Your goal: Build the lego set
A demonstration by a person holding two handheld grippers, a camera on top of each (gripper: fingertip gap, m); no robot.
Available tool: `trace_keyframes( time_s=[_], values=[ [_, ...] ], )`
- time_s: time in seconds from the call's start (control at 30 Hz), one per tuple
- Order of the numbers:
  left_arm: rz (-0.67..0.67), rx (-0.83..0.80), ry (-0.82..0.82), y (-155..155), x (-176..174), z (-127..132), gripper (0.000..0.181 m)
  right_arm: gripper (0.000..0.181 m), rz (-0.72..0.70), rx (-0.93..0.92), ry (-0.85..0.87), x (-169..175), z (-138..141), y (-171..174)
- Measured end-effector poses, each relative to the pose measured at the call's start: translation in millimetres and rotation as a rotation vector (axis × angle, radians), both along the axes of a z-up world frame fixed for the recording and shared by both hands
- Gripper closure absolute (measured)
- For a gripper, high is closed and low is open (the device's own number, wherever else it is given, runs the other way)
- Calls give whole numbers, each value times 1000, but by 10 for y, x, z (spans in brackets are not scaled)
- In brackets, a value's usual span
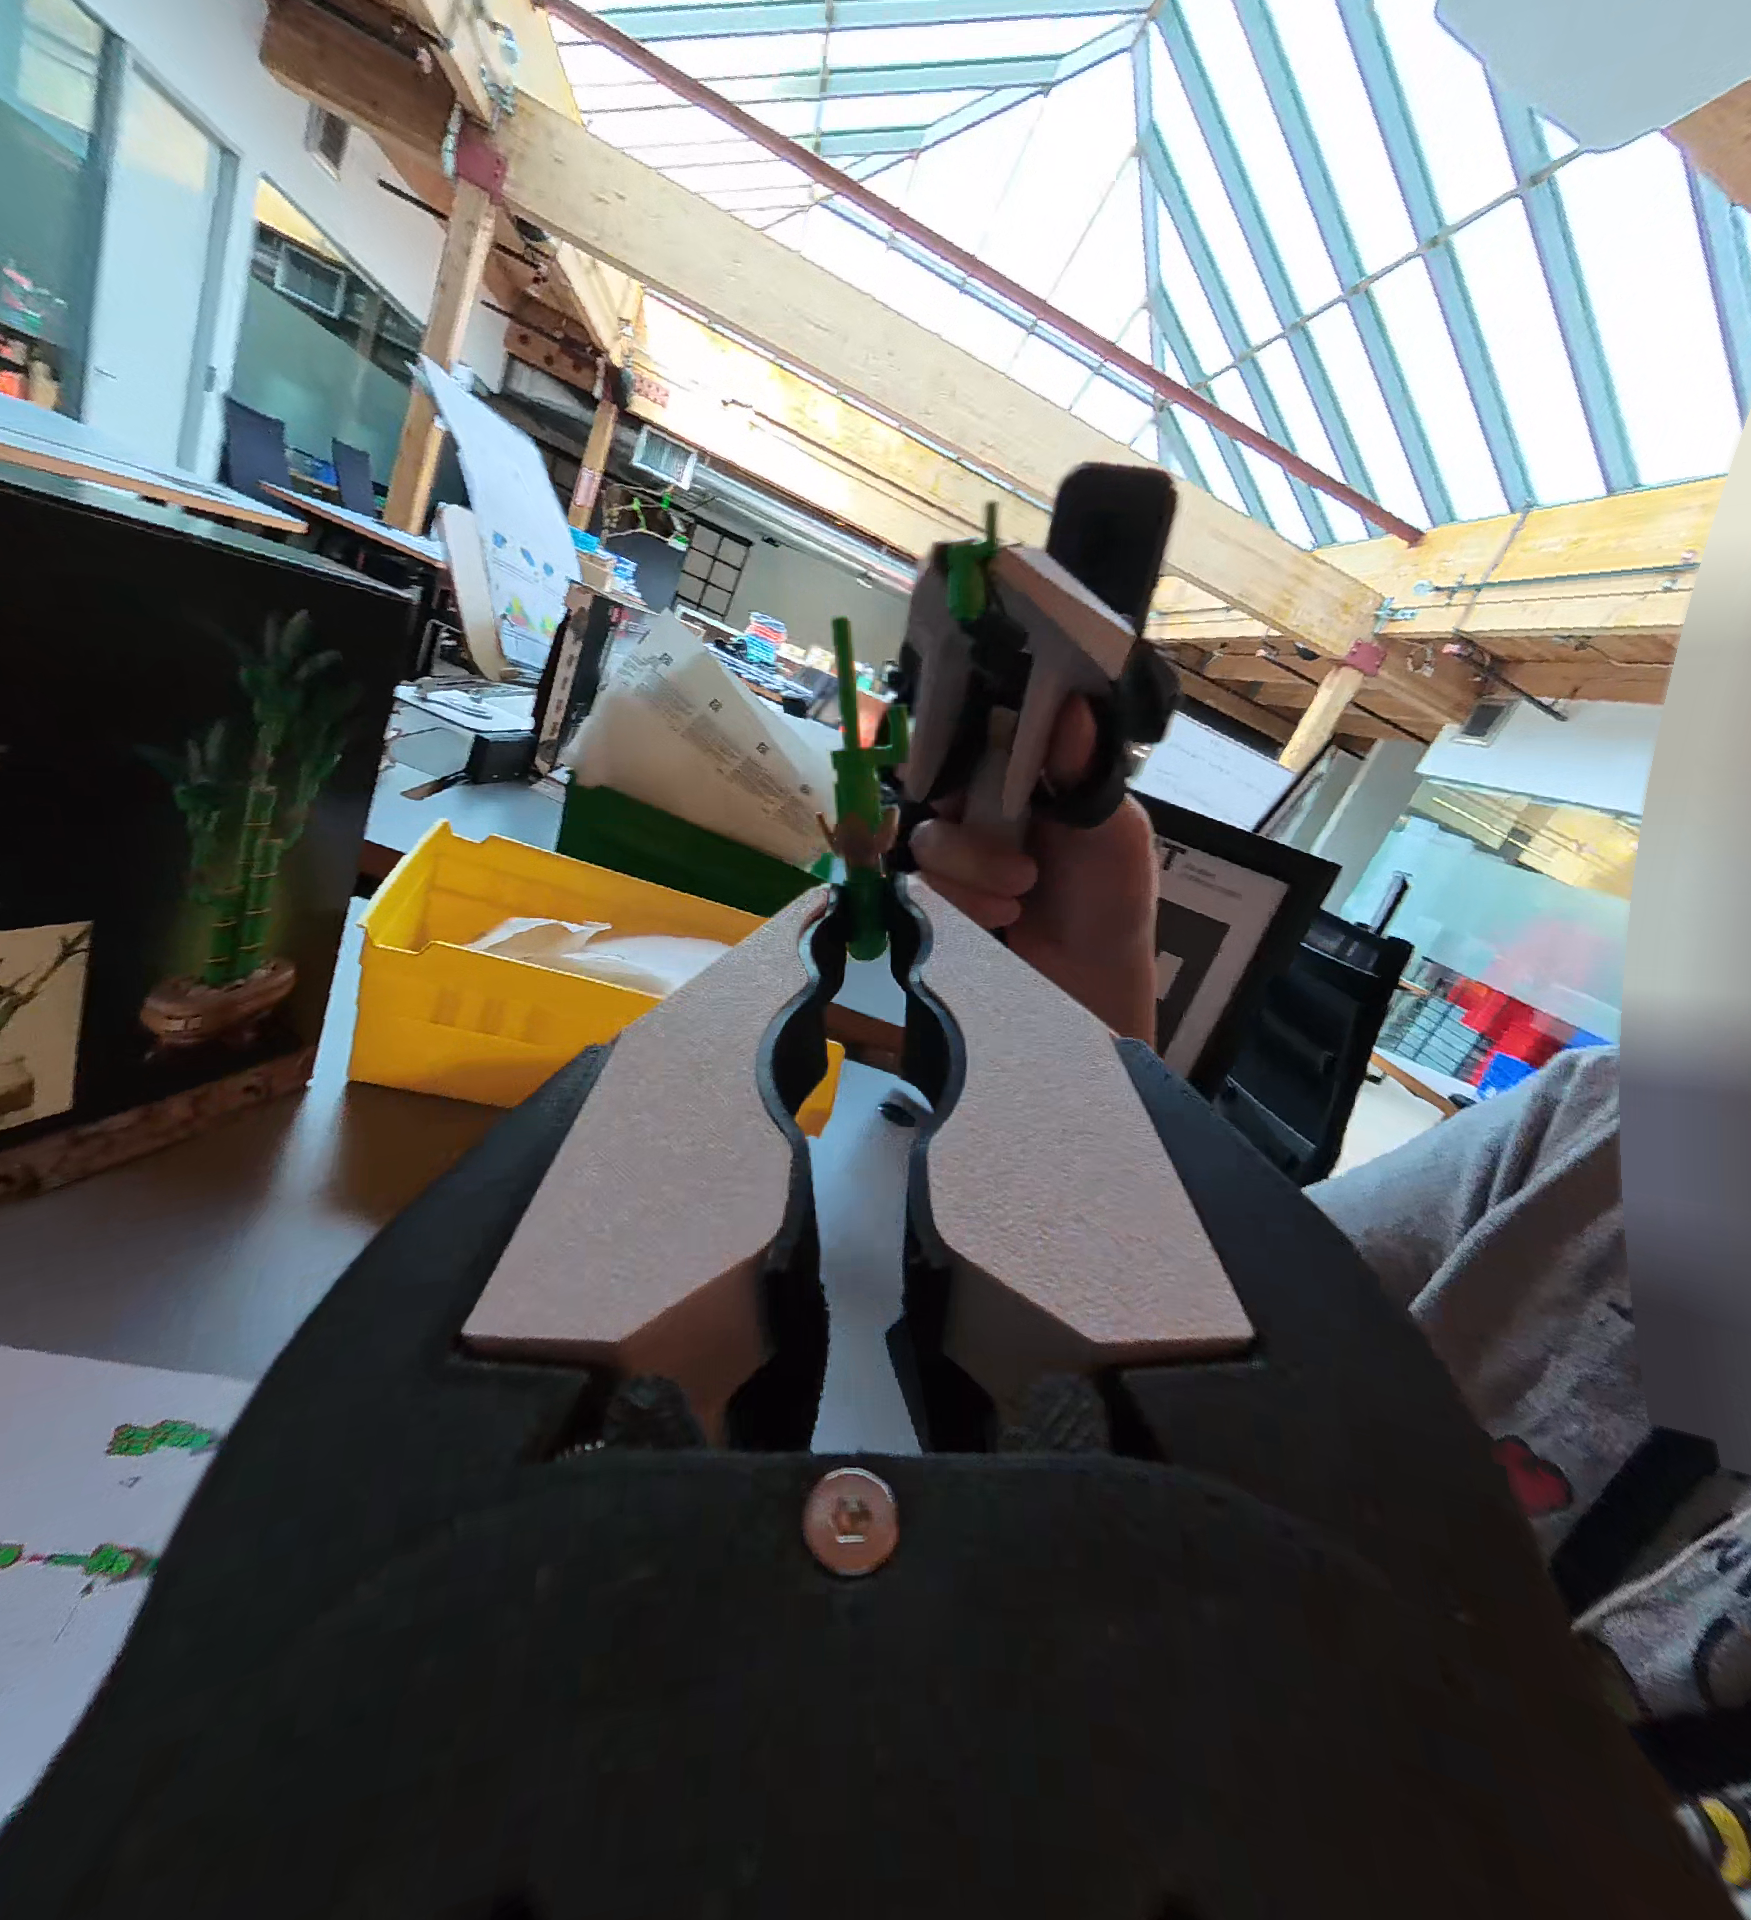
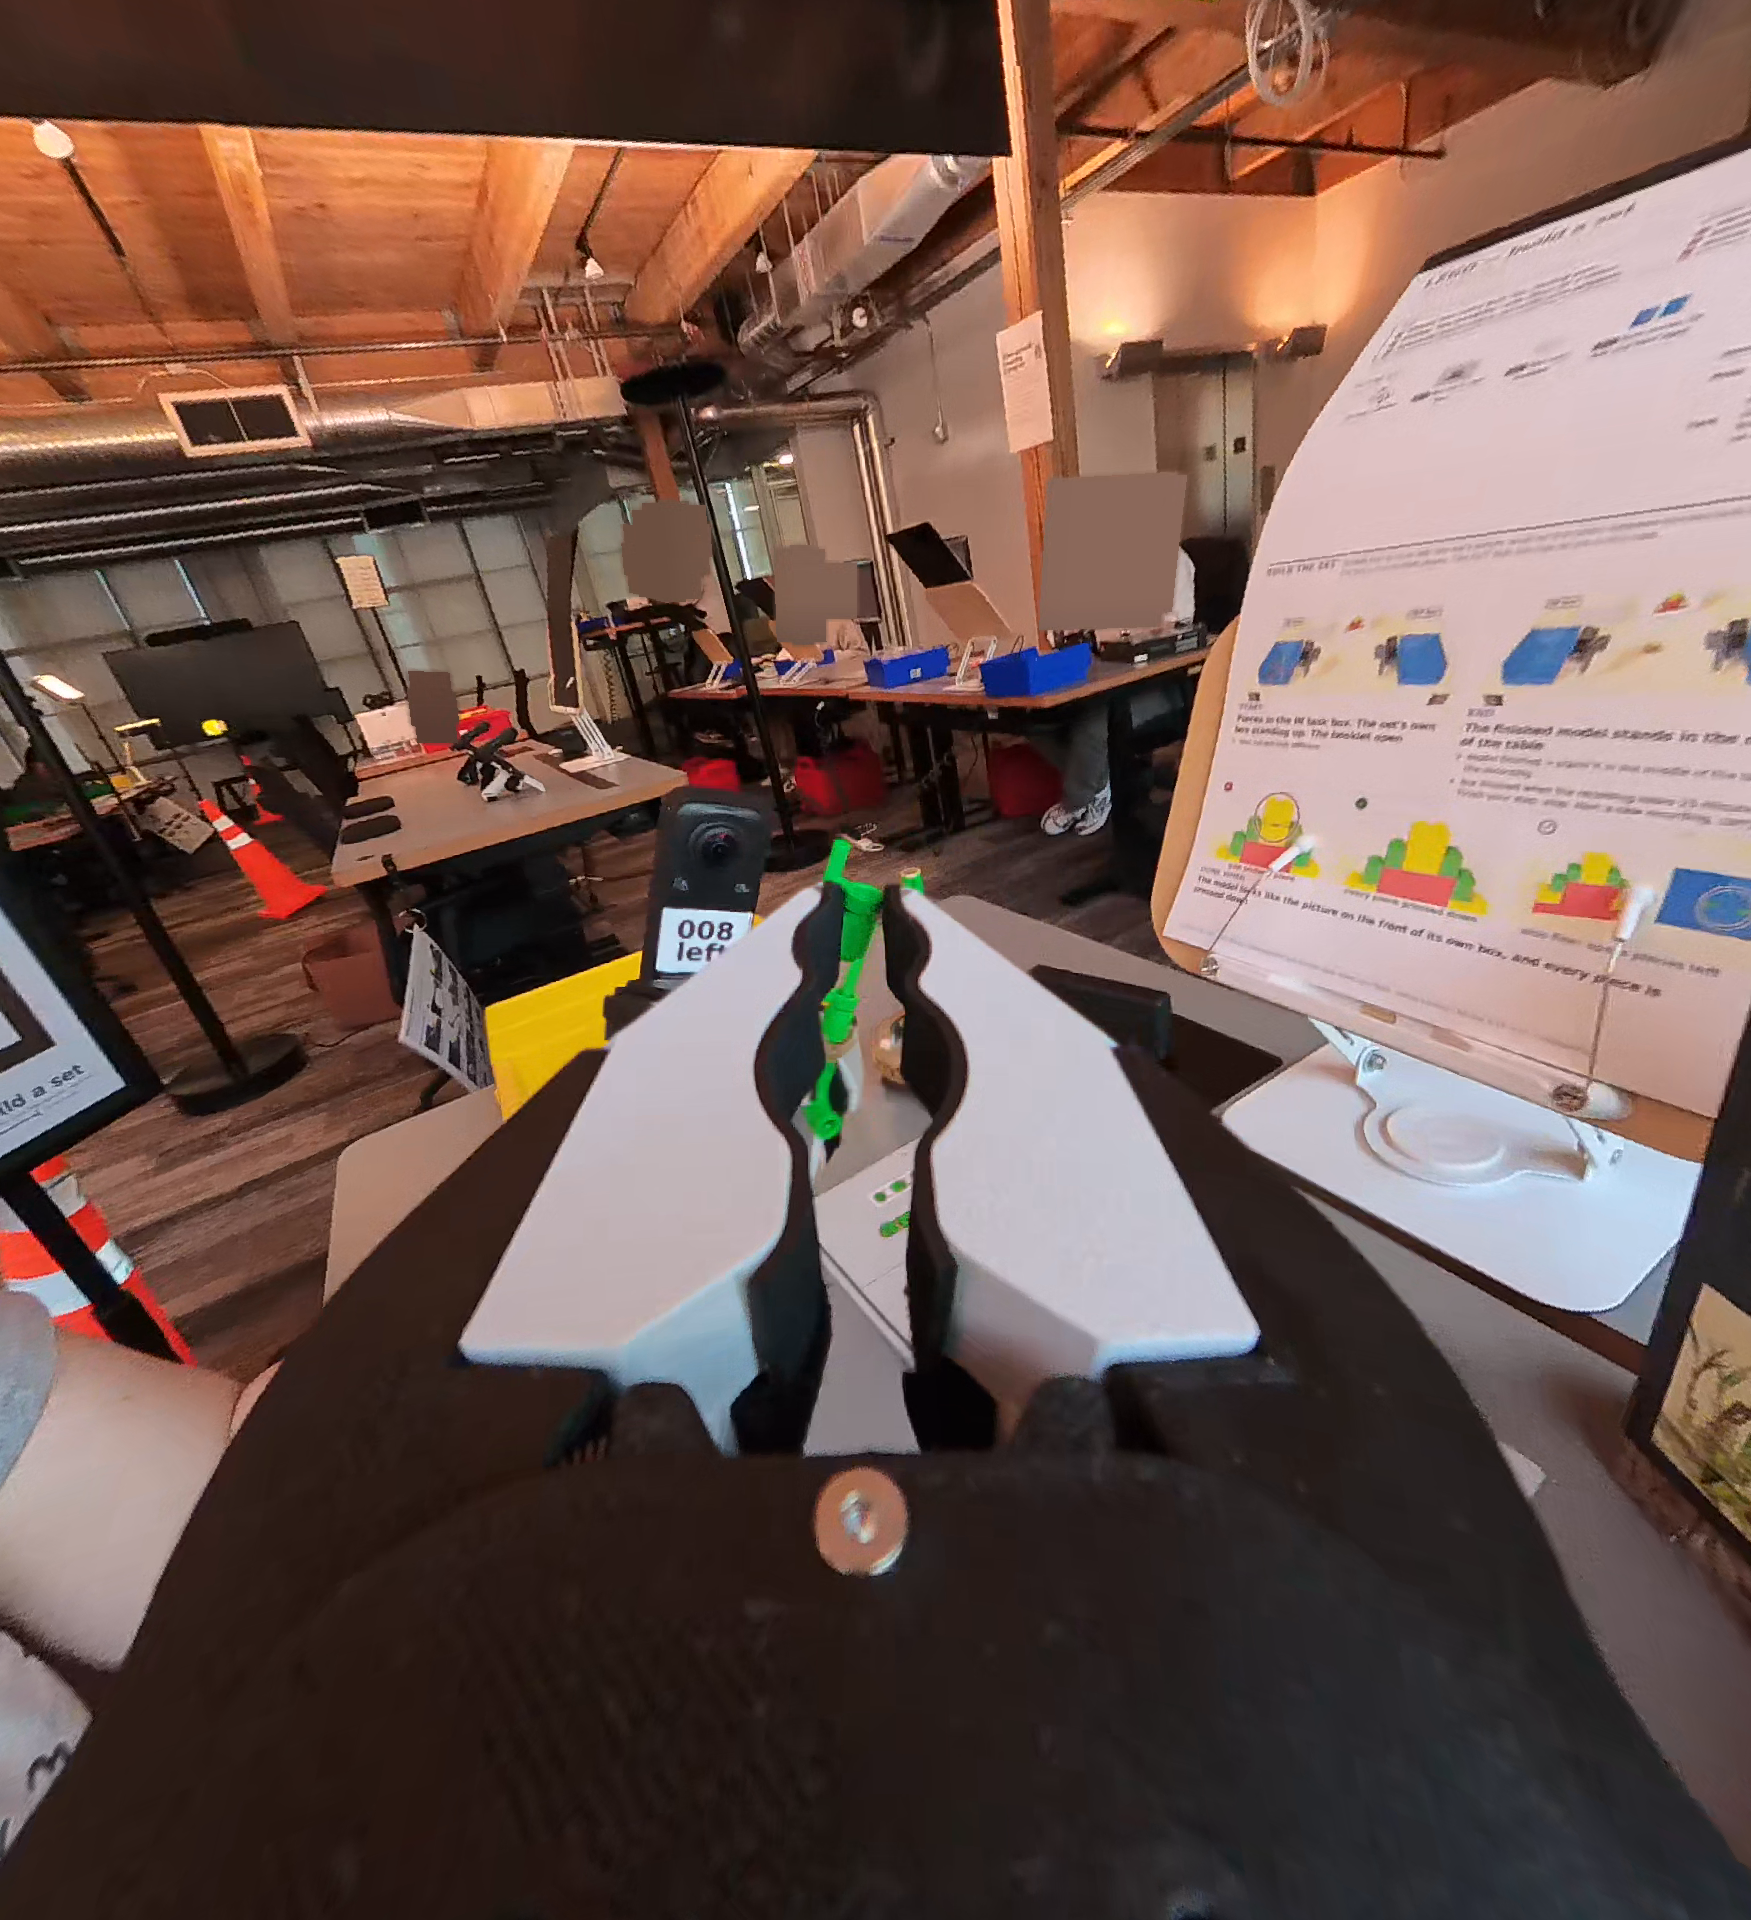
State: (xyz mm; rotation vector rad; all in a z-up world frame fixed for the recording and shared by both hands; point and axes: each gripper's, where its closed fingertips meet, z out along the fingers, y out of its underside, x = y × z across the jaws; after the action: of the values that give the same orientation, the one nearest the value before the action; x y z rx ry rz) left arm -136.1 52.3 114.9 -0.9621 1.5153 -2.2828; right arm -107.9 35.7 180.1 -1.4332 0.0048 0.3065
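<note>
My left gripper [image 1: 863,906] is shut on the lower end of a thin green lego stem [image 1: 855,790] with a small brown part on it, and holds it upright above the table. My right gripper [image 2: 863,902] is shut on a small green lego piece [image 2: 855,920]. In the left wrist view the right gripper [image 1: 966,597] is held by a hand just up and right of the stem's top, with its green piece [image 1: 970,577] apart from the stem. In the right wrist view the green stem [image 2: 835,1039] shows between my fingers, and the left gripper's camera [image 2: 715,862] shows behind them.
A black lego box with a bamboo picture [image 1: 123,831] stands at the left. A yellow bin [image 1: 497,987] and a green bin [image 1: 684,842] sit behind. An open instruction booklet [image 1: 19,1558] lies near. An instruction board on a white stand [image 2: 1525,675] stands on the right. Some 8 centimeters of space lies between my two pairs of fingers.
</note>
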Motion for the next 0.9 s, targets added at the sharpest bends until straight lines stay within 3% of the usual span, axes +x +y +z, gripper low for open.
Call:
trace_keyframes(
  time_s=[0.1,0.3,0.4,0.5,0.57,0.7,0.9],
  values=[
    [-143,-28,-29,-113,-160,61,176,175,37,-8,3,-39,-40,62],
    [-427,-230,-13,-127,-377,122,175,174,112,-6,40,-181,-48,145],
    [-348,-207,4,-103,-240,29,175,175,113,-34,40,-227,-84,191],
    [-129,-41,-12,-52,-51,-97,176,175,64,-73,8,-186,-138,215],
    [-51,31,-52,-28,-36,-92,176,175,17,-89,-22,-125,-156,210],
    [-16,52,-65,-2,-39,-70,176,175,-12,-100,-21,-55,-172,193],
    [52,209,-30,-45,65,-271,175,175,-41,-127,26,59,-251,235]
  ],
)
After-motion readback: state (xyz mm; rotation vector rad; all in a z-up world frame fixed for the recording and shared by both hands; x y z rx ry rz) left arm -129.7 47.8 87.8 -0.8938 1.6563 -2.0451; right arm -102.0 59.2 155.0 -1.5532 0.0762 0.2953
